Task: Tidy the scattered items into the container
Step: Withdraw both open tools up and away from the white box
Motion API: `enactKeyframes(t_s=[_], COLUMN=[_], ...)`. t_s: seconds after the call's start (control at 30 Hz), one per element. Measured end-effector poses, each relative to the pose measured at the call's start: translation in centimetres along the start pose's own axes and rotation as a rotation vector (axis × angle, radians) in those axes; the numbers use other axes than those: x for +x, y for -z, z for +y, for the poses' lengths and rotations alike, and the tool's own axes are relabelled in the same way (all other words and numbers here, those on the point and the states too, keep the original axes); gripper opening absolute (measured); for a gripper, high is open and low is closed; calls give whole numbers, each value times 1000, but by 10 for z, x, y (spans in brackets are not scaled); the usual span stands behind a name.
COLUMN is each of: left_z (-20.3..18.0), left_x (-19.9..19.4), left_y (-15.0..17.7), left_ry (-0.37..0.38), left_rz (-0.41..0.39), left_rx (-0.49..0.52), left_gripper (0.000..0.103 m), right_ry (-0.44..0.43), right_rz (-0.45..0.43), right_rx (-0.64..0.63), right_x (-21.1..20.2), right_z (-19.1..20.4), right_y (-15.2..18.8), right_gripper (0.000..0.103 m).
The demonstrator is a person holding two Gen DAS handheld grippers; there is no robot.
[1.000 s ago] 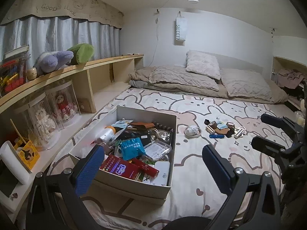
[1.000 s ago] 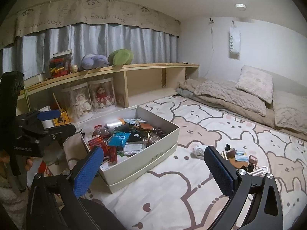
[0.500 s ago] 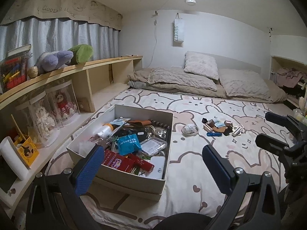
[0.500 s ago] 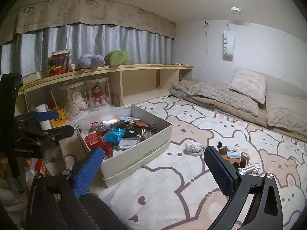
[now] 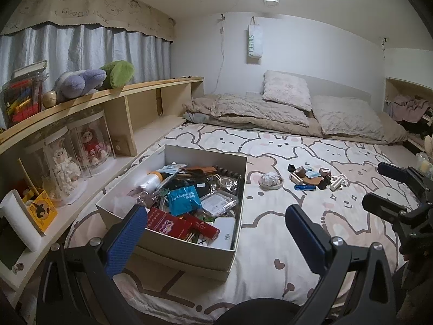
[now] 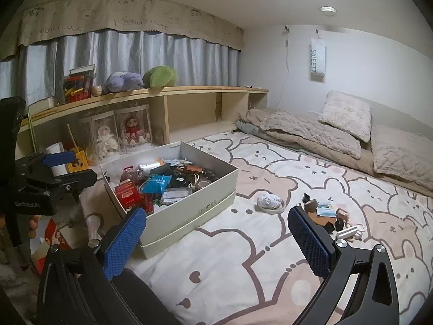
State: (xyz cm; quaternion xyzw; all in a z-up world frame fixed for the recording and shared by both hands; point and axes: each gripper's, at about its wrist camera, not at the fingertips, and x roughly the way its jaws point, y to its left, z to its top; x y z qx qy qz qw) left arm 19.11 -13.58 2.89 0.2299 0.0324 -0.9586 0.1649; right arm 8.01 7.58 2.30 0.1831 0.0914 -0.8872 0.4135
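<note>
The curtain valance (image 6: 130,16) above the window carries the hand-drawn words "GOOD LUCK" between cartoon faces. The white paper bag (image 5: 254,44) that hangs on the wall shows "SWEETZ" printed downward. The side of the shoe box (image 6: 205,205) shows faint letters, perhaps "SHOES". The packets inside the box have print too small to read.

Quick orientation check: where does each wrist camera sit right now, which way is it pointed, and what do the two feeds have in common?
Left wrist view: sits on the left hand-held gripper, open, facing up the bed over the cream cardboard box; the right hand-held gripper shows at its right edge.
Right wrist view: sits on the right gripper, open, facing the wooden shelf and box; the left gripper and fingertips of a hand show at left.
Shared: the box, the white tape roll, the small scattered pile, the bear-print sheet.
</note>
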Motion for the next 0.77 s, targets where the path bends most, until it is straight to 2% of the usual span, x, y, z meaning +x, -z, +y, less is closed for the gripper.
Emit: enactKeyframes(t_s=[0.33, 0.77], left_z=[4, 3], left_x=[0, -2], left_y=[-1, -1], left_ry=[-16, -10], left_rz=[-1, -10], left_rx=[-28, -14], left_gripper=[102, 102], right_ry=[2, 3], right_rz=[4, 4], right_rx=[-8, -7], right_x=[0, -1], right_z=[3, 2], right_y=[1, 0], right_gripper=[103, 103])
